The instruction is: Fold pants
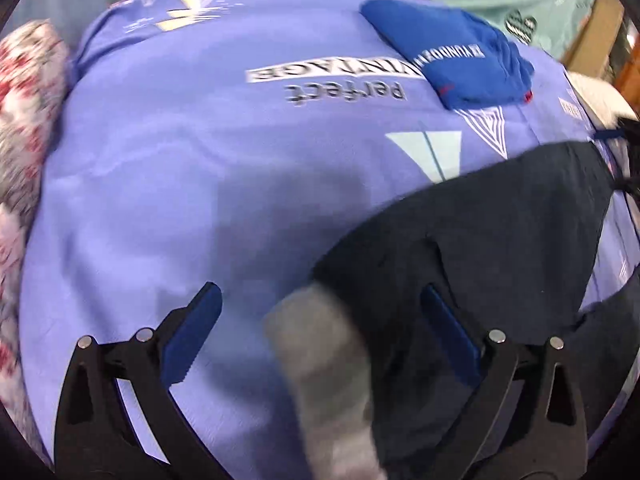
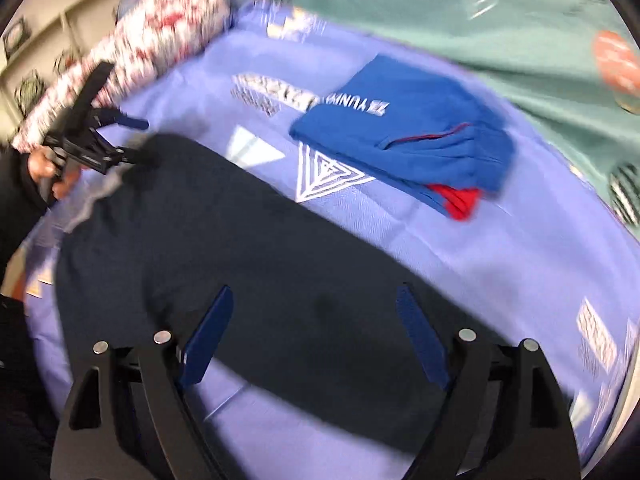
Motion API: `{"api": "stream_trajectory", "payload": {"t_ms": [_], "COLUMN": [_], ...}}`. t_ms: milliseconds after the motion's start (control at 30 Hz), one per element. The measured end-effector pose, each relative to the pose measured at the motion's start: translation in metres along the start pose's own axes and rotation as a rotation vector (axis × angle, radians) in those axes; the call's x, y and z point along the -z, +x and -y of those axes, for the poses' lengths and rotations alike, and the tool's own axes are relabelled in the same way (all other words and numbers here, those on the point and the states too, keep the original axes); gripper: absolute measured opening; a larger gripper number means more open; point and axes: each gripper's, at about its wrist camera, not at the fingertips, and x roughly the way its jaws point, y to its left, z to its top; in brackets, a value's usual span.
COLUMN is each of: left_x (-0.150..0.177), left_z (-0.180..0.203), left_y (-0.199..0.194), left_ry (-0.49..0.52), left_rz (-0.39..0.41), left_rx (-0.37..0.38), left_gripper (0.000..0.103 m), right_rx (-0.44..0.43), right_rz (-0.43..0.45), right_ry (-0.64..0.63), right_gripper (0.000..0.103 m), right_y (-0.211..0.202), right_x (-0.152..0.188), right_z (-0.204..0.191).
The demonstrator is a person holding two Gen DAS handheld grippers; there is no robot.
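Note:
Dark navy pants [image 2: 248, 248] lie stretched across a lilac sheet [image 2: 460, 240], with a grey waistband [image 1: 320, 360] at one end. In the left wrist view the pants [image 1: 480, 240] spread to the right. My left gripper [image 1: 320, 300] is open, its jaws wide apart over the grey waistband end. It also shows in the right wrist view [image 2: 128, 140], at the pants' far left end. My right gripper [image 2: 316, 300] is open and hangs just above the pants' near end, touching nothing I can see.
Folded bright blue pants [image 2: 400, 128] with red trim lie on the sheet beyond the dark pants, also in the left wrist view [image 1: 448, 56]. A red-and-white patterned pillow [image 2: 152, 48] lies at the left. A teal cover [image 2: 480, 12] lies behind.

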Motion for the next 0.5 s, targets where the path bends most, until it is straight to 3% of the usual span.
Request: {"api": "stream_trajectory", "payload": {"t_ms": [67, 133, 167, 200, 233, 300, 500], "left_x": [0.0, 0.004, 0.005, 0.009, 0.009, 0.01, 0.027], "left_z": [0.008, 0.014, 0.016, 0.018, 0.017, 0.016, 0.046], "left_y": [0.005, 0.007, 0.006, 0.002, -0.002, -0.016, -0.075], "left_ry": [0.02, 0.035, 0.035, 0.029, 0.012, -0.009, 0.06], "left_rz": [-0.002, -0.012, -0.012, -0.008, -0.008, 0.009, 0.129], "left_rx": [0.022, 0.042, 0.039, 0.049, 0.072, 0.096, 0.174], "left_gripper": [0.1, 0.085, 0.077, 0.058, 0.045, 0.03, 0.023], "right_rx": [-0.007, -0.018, -0.024, -0.025, -0.011, 0.015, 0.049], "right_rz": [-0.019, -0.055, -0.072, -0.092, -0.12, -0.14, -0.135], "right_ry": [-0.027, -0.048, -0.054, -0.064, -0.08, -0.085, -0.139], "right_gripper": [0.084, 0.084, 0.081, 0.078, 0.068, 0.063, 0.063], "right_y": [0.017, 0.037, 0.044, 0.051, 0.06, 0.065, 0.062], "right_x": [-0.008, -0.013, -0.012, -0.013, -0.013, -0.013, -0.009], "right_z": [0.001, 0.005, 0.007, 0.006, 0.009, 0.013, 0.012]}}
